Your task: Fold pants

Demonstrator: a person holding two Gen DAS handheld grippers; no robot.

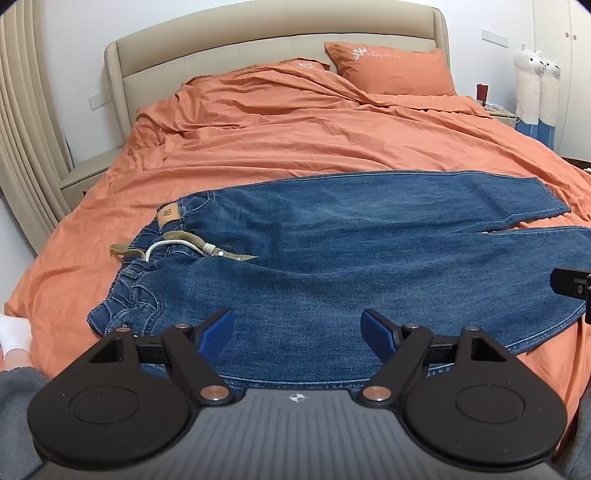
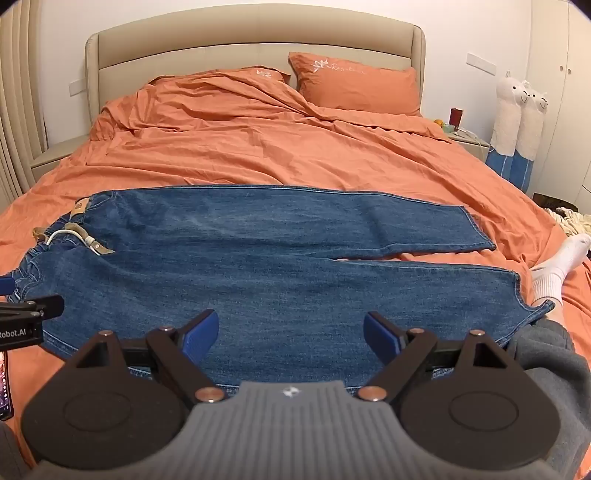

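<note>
your blue jeans [image 2: 258,266] lie flat and unfolded across the near end of the bed [image 1: 258,140], on its orange duvet [image 2: 240,147] — waistband toward the left edge, both legs running out toward the right edge, slightly parted at the hems. a tan belt [image 1: 192,242] with a white cord sits at the waistband. your left gripper [image 1: 297,334] hangs over the seat of the jeans, blue pads spread wide with nothing between them. your right gripper [image 2: 291,334] hangs over the near leg, equally wide and empty. an orange pillow [image 2: 356,83] rests at the beige headboard [image 1: 258,33] — your white-socked foot [image 2: 557,269] lies by the near hem at the right edge.
</note>
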